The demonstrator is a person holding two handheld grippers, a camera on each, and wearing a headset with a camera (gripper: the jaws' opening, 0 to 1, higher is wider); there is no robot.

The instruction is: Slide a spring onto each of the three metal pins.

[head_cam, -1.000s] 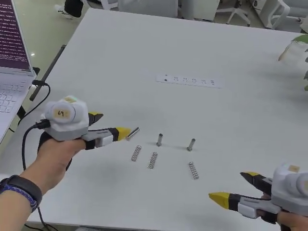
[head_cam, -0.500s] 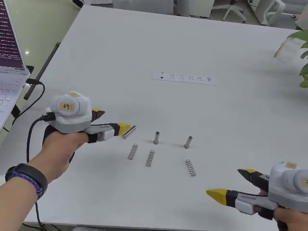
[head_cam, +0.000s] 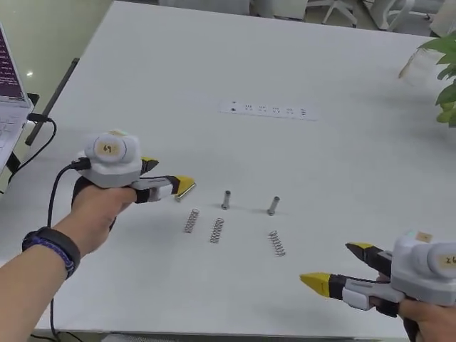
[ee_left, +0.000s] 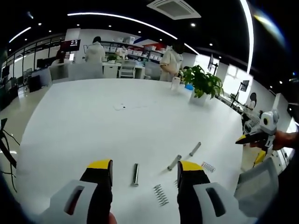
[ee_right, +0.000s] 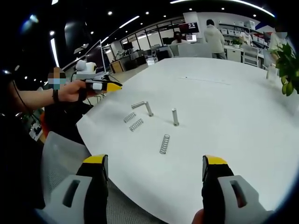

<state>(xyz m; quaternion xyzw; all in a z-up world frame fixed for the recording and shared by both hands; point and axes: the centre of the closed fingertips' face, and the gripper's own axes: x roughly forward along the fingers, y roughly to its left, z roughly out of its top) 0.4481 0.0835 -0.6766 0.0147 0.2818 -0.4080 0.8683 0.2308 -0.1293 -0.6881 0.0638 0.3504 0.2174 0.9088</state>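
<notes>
Resting separate: three springs [ee_right: 164, 143], three pins [ee_right: 175, 116].

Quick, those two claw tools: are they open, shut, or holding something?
Left gripper: open, holding nothing.
Right gripper: open, holding nothing.

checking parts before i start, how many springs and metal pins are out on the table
springs: 3
metal pins: 3 (2 upright, 1 lying flat)
total: 6
</notes>
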